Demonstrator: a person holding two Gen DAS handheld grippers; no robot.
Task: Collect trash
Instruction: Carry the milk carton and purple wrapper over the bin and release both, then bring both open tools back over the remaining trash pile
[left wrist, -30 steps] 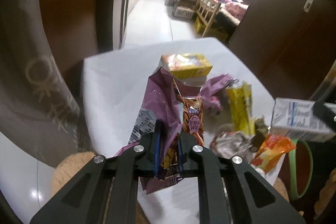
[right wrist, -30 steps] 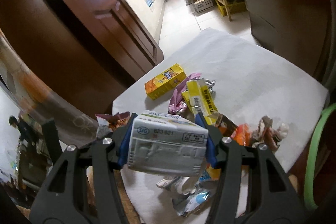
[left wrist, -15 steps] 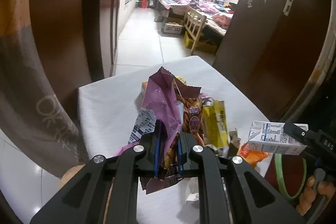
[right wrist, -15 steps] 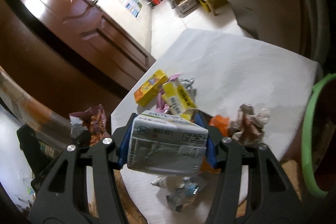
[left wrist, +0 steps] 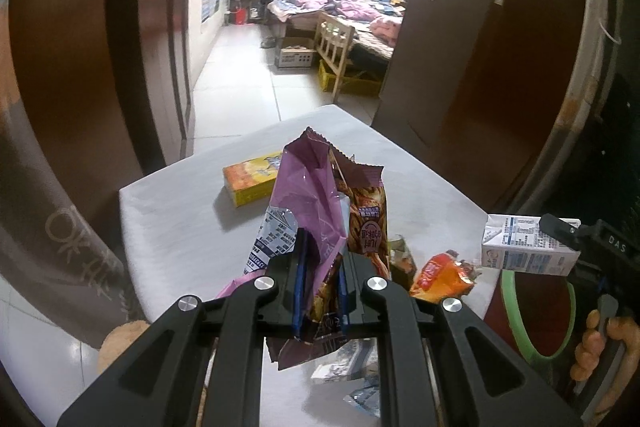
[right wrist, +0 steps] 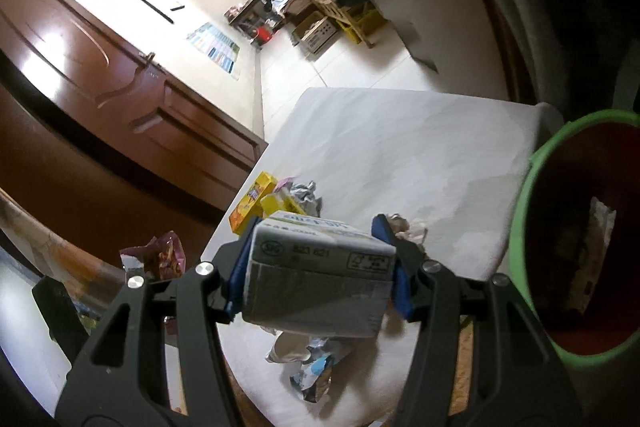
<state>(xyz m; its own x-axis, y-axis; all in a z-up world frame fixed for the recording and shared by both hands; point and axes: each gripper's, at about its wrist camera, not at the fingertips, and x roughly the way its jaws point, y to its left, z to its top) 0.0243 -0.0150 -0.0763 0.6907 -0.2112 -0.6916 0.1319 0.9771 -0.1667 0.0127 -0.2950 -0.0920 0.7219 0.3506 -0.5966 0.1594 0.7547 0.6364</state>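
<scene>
My left gripper [left wrist: 320, 287] is shut on a bunch of snack wrappers [left wrist: 320, 211], purple and brown, lifted above the white table [left wrist: 172, 219]. My right gripper [right wrist: 318, 267] is shut on a white milk carton [right wrist: 320, 279], held lying flat above the table's near edge. That carton [left wrist: 524, 247] also shows at the right of the left wrist view, over the green-rimmed bin [left wrist: 516, 311]. In the right wrist view the bin [right wrist: 528, 227] stands at the right of the table, with some trash inside.
On the table lie a yellow-orange box [left wrist: 252, 183], an orange wrapper [left wrist: 440, 275], a yellow carton [right wrist: 280, 205], crumpled paper [right wrist: 408, 227] and foil scraps [right wrist: 316, 371]. Brown doors flank the table. A person's fingers [left wrist: 596, 347] grip the right handle.
Both grippers rolled and shifted. The left rose with its wrappers. The right carried the carton towards the bin, whose opening now shows widely at the right.
</scene>
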